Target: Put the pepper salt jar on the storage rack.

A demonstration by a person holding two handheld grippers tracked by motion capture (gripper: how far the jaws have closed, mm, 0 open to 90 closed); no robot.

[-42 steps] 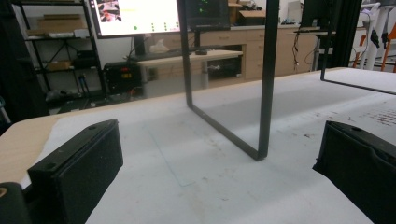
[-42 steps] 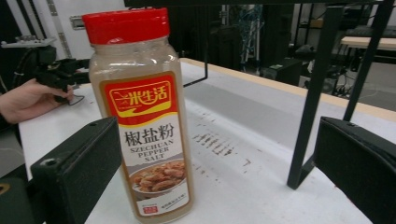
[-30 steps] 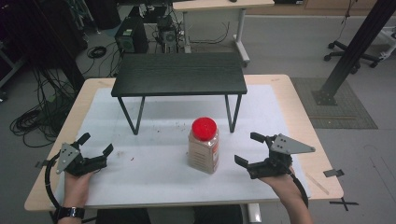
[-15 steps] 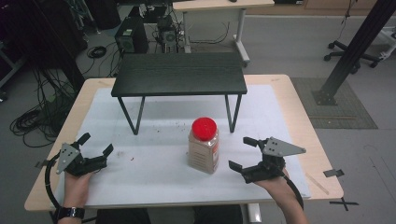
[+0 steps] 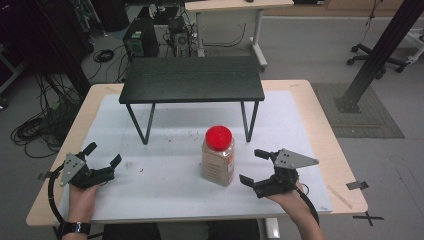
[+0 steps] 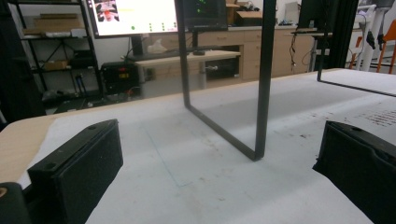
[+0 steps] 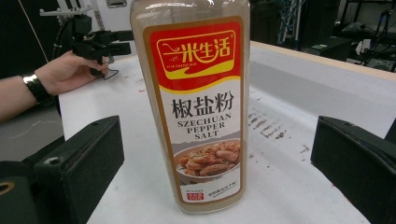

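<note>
Right tongs point(image 5: 256, 168) nearer the jar point(image 5: 218, 156) — white-covered table point(image 5: 165, 200), cluttered lab floor.

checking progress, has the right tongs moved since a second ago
Yes. In the high view the right tongs have shifted left toward the spice bottle, which stands on the same spot in front of the black stand.

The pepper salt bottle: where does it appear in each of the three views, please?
High view: the bottle stands at the centre, just left of the right tongs.
Left gripper view: the picture looks past a shelf leg at open table; the bottle is not there.
Right gripper view: it stands upright between the two black jaws.
Shared landmark: the white sheet under everything.
</note>
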